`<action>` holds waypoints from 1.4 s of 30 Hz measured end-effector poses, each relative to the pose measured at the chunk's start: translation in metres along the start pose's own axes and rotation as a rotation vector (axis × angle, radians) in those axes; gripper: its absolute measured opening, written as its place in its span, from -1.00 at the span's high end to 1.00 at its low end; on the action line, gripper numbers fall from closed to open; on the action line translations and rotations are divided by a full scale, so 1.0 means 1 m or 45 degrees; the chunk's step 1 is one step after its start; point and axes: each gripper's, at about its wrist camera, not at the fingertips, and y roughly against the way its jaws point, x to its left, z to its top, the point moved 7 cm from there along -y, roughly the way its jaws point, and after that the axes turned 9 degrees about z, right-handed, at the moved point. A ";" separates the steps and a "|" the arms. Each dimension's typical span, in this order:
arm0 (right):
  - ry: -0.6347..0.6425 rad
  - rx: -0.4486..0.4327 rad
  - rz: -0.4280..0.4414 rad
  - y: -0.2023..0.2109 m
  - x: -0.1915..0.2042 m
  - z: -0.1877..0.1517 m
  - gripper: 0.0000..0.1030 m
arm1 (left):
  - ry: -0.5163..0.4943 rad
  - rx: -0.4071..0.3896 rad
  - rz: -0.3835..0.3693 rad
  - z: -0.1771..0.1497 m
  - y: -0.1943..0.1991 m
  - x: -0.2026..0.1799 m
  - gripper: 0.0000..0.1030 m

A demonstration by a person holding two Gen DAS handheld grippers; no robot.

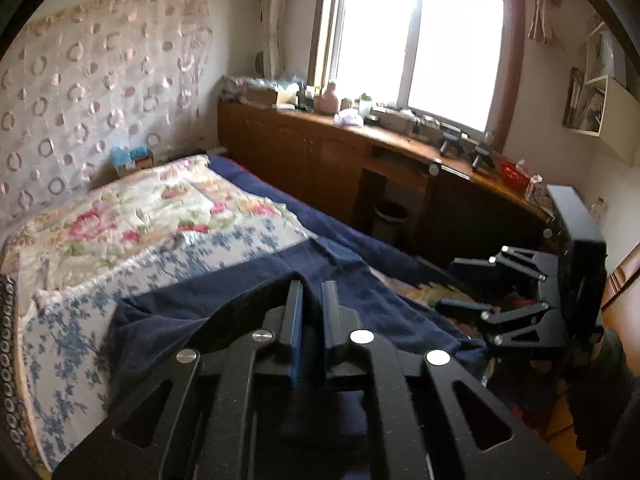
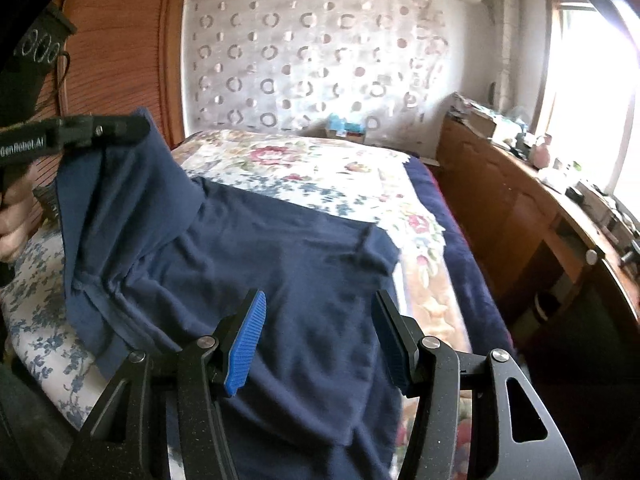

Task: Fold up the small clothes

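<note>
Right gripper nearest the lens: fingers spread wide, blue pads facing each other, nothing between them. It hovered low over the near part of the shirt, whether touching the cloth could not be told.

Shirt: navy, lay spread on the bed over the floral quilt, long axis running from the right gripper away toward the far end of the bed. One sleeve lay flat at far right. The left edge of the shirt was raised off the bed.

Left gripper: fingers pressed together on that raised edge, a fold of navy cloth pinched between them; the left wrist view confirmed cloth running up between the closed fingers. It was held above and to the left of the shirt, fingers pointing across toward the shirt's middle, the person's hand behind it at the frame edge.

Judgement: the fold in hand was the left side being carried over toward the shirt's centre line. The left gripper was the working one; the cloth hung from it in a slack drape, so it would likely sag and crease if released early. The right gripper, open and nearer the hem, was placed to pin or take the near edge.
</note>
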 end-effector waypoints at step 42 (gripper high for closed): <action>0.107 0.252 0.284 -0.104 0.031 0.010 0.48 | 0.193 0.041 0.311 -0.102 0.029 0.109 -0.53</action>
